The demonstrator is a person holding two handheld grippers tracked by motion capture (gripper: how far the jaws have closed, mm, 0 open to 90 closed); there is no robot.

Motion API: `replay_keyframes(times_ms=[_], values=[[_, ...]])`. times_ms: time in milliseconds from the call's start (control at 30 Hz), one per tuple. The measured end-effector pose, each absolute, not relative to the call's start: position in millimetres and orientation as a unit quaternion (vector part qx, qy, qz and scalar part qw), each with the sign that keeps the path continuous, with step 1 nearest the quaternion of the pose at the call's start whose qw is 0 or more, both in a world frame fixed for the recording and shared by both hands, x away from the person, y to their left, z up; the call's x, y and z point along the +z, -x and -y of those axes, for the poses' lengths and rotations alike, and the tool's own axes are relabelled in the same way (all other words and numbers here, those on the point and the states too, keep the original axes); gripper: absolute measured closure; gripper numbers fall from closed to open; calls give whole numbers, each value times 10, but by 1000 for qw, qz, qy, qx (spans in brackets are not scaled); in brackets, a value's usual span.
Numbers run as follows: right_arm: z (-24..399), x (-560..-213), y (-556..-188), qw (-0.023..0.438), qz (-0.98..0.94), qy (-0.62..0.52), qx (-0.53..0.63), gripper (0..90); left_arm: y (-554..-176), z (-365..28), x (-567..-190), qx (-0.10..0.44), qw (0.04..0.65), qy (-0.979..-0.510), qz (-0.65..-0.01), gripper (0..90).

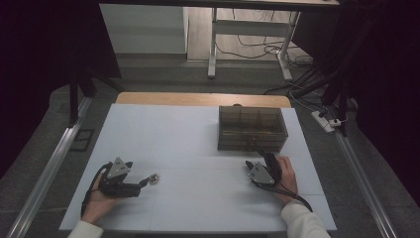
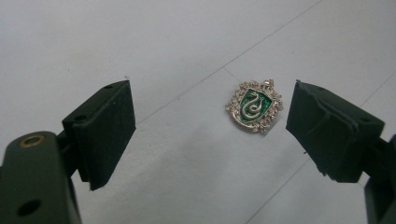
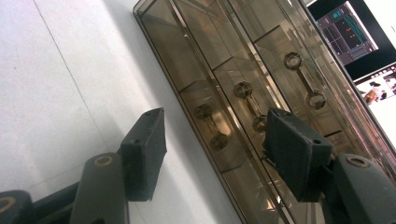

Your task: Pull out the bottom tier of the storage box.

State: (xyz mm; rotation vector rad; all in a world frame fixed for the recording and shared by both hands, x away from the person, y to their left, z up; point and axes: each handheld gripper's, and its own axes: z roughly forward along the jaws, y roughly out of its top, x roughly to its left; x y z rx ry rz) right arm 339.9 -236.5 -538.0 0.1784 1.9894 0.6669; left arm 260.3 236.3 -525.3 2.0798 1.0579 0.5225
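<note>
Two grippers work here. Left gripper (image 1: 148, 181) stands wide open around the small silver crest badge with green enamel (image 2: 254, 106), which lies flat on the white table (image 1: 198, 144); it should centre before it closes. Right gripper (image 1: 261, 159), open and empty, faces the smoky transparent drawer box (image 1: 252, 128).

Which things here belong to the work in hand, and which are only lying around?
In the work: green crest badge, smoky drawer box, left gripper, right gripper.
Only around: desk frame, floor cables, power strip.
</note>
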Motion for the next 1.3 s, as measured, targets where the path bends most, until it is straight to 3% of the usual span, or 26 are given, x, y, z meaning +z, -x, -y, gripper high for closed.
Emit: replay_keyframes(times_ms=[833, 1300], values=[[2335, -5466, -3475, 516, -816, -51, 256, 457, -2610, -2366, -5252, 205, 363, -809, -415, 145], [2309, -5507, -3506, 507, -823, -31, 253, 552, -2611, -2367, -5252, 207, 364, -809, -413, 145]])
